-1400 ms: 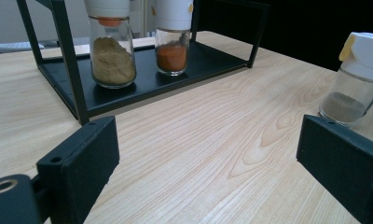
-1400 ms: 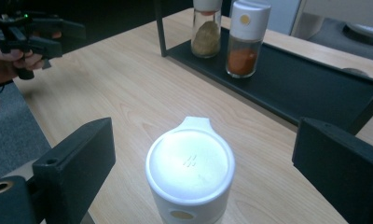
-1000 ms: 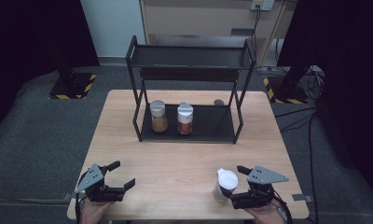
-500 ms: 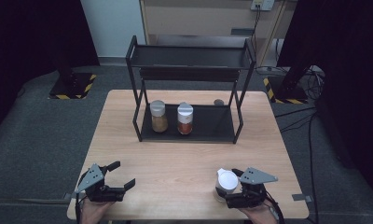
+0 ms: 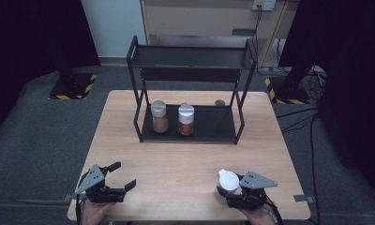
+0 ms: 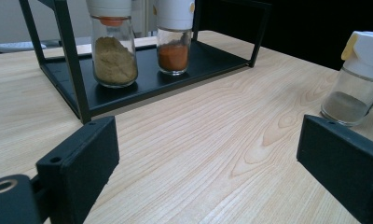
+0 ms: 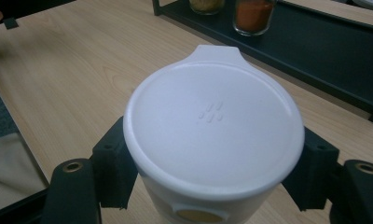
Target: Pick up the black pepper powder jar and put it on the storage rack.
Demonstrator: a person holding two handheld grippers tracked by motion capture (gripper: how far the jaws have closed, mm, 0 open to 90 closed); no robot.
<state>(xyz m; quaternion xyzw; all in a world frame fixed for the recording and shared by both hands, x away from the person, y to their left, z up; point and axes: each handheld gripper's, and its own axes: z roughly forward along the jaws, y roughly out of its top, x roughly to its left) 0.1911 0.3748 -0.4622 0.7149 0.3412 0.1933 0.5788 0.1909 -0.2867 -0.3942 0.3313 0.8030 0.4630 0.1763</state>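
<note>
Spice jars are being gathered onto the black rack, by the look of it, and the job seems about two-thirds done: two jars already stand on the rack's lower shelf, and a third is at the near edge of the tabletop, only just gripped.

Nearest, toward the near right corner, the right gripper has just closed its fingers on the white-capped jar. From the right gripper view, the two black pads press against the jar just under its white cap, one on each side. The jar stands upright on the tabletop and does not appear lifted yet.

Toward the near left corner, the left gripper rests with its fingers spread wide and nothing between them, only bare wood.

Farther back, in the middle of the tabletop, stands the rack. On its lower shelf are a jar of tan spice and, just beside it, a jar of red spice, both upright. To their right the shelf has free room, and the upper shelf looks bare.

What is left, in my judgement: lift the gripped jar, carry it to the rack, set it beside the other two.
</note>
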